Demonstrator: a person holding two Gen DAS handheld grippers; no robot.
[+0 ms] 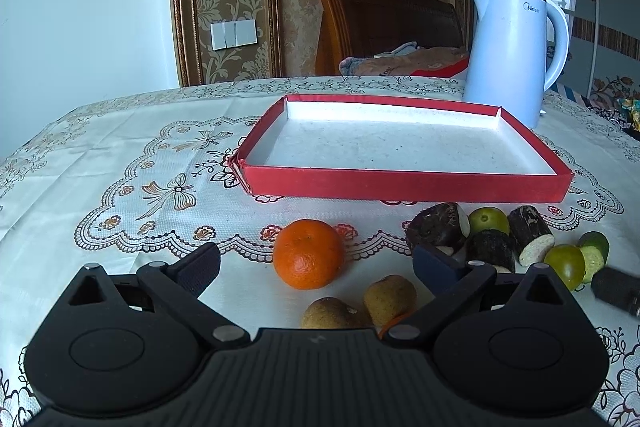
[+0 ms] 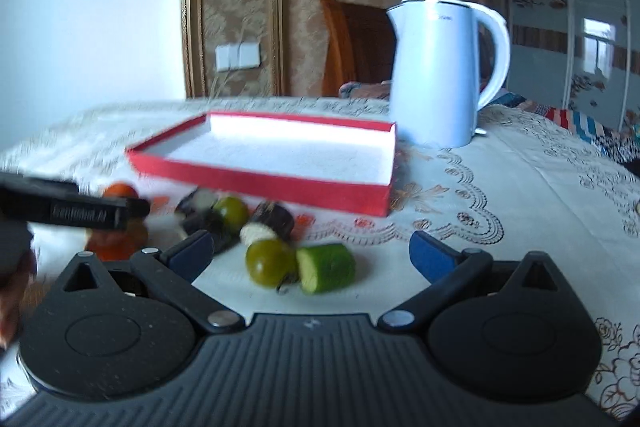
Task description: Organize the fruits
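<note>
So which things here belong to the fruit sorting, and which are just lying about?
Job:
orange
two brown fruits
green fruits
dark cut pieces
cucumber piece
red tray

Lying about:
white kettle

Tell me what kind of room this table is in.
Most likely a bedroom in a home. Behind the table with its embroidered cloth stands a wooden headboard with bedding piled against it, and sliding wardrobe doors line the far wall. A white electric kettle adds to the domestic look.
</note>
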